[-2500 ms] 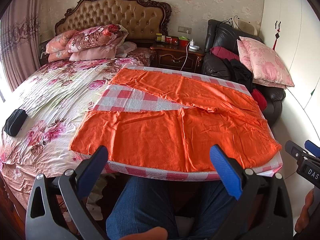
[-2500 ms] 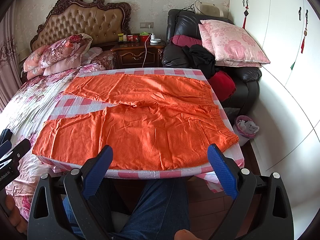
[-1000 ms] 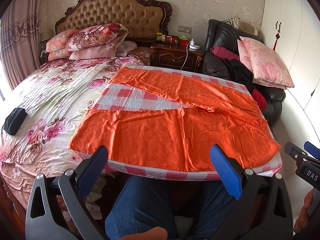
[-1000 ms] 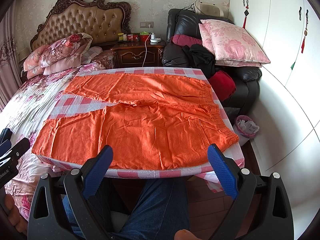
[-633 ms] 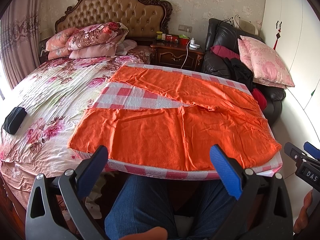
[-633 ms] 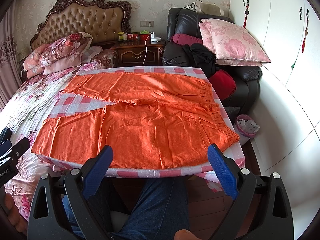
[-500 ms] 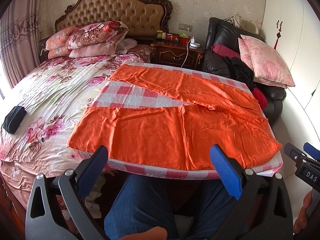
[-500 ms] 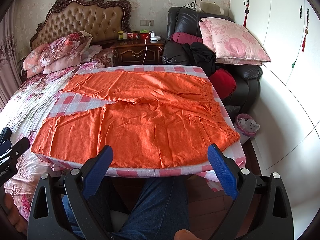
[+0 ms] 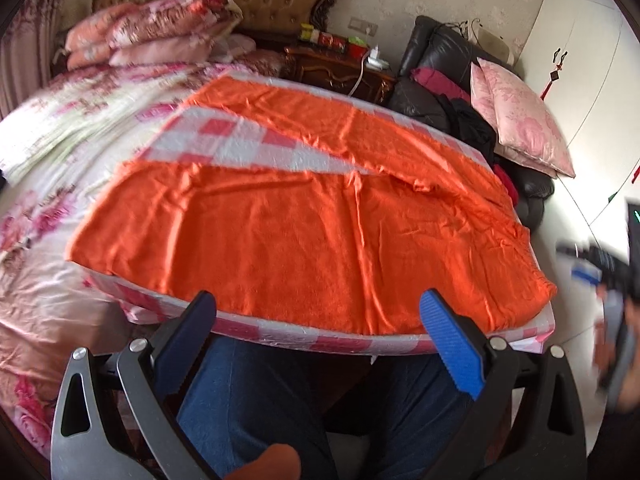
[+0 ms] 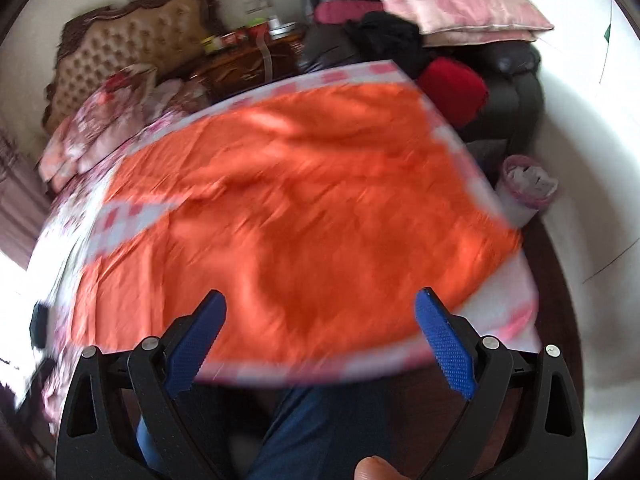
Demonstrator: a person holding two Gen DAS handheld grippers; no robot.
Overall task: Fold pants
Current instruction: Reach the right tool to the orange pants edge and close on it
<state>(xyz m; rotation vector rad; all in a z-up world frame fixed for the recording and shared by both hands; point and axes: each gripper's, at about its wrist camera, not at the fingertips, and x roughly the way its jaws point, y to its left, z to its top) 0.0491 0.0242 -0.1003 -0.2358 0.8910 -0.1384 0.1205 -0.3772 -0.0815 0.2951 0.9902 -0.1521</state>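
Orange pants (image 9: 304,224) lie spread flat on a table with a pink-and-white checked cloth (image 9: 240,140), legs pointing left, waistband at the right. My left gripper (image 9: 320,316) is open and empty, just above the table's near edge over the near leg. My right gripper (image 10: 320,312) is open and empty, over the near edge of the pants (image 10: 304,200) toward the waistband end; this view is blurred by motion. The right gripper also shows blurred at the far right of the left wrist view (image 9: 600,268).
A floral bed (image 9: 60,128) with pillows lies left of the table. A black armchair (image 9: 448,92) with pink cushions and a nightstand (image 9: 340,68) stand behind. A small bin (image 10: 528,188) sits on the floor at the right. My legs are under the table.
Both grippers have moved forward and closer to the table's near edge. The right gripper has swung and tilted, blurring its view. The pants have not moved.
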